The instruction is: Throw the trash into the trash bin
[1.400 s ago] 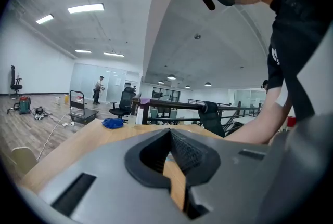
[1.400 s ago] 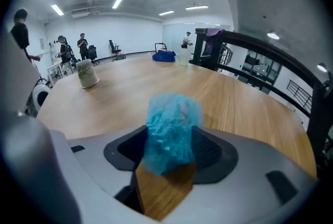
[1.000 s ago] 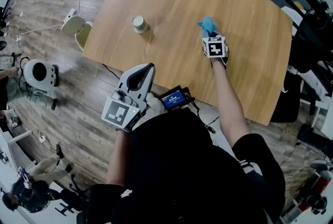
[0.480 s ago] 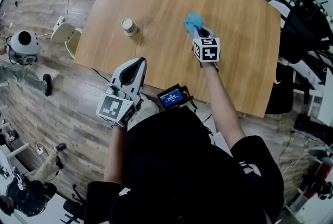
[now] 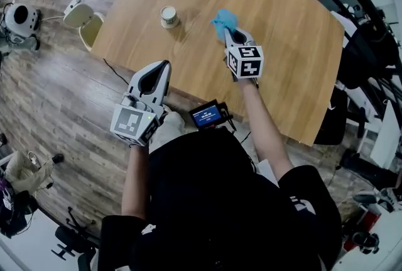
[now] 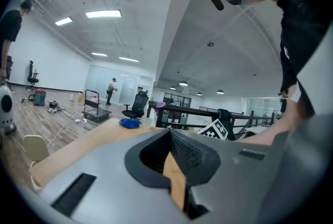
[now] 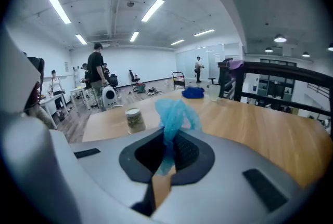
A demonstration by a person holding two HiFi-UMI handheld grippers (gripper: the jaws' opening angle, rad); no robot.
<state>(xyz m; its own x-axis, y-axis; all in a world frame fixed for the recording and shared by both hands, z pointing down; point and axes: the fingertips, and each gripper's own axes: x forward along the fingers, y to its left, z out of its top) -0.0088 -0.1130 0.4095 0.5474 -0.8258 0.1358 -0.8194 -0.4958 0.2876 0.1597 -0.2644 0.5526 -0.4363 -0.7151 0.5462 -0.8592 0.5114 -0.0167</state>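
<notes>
My right gripper point(image 5: 233, 34) is shut on a crumpled blue piece of trash point(image 5: 222, 21) and holds it above the wooden table point(image 5: 295, 43). In the right gripper view the blue trash point(image 7: 174, 113) sticks up from between the closed jaws of that gripper point(image 7: 167, 154). A paper cup point(image 5: 168, 16) stands on the table to the left of it, and the cup point(image 7: 135, 119) shows beyond the jaws. My left gripper point(image 5: 161, 68) hovers at the table's near left edge, jaws together with nothing in them; the same gripper point(image 6: 174, 166) points along the tabletop.
A beige chair point(image 5: 85, 18) stands off the table's left corner, with a white round machine point(image 5: 19, 15) further left. A blue bundle point(image 7: 193, 92) and a clear cup point(image 7: 213, 91) sit at the table's far end. Black chairs and railings line the right side. People stand far off.
My right gripper has risen off the table with the blue trash and drifted left toward the cup. My left gripper has shifted a little along the table's near edge.
</notes>
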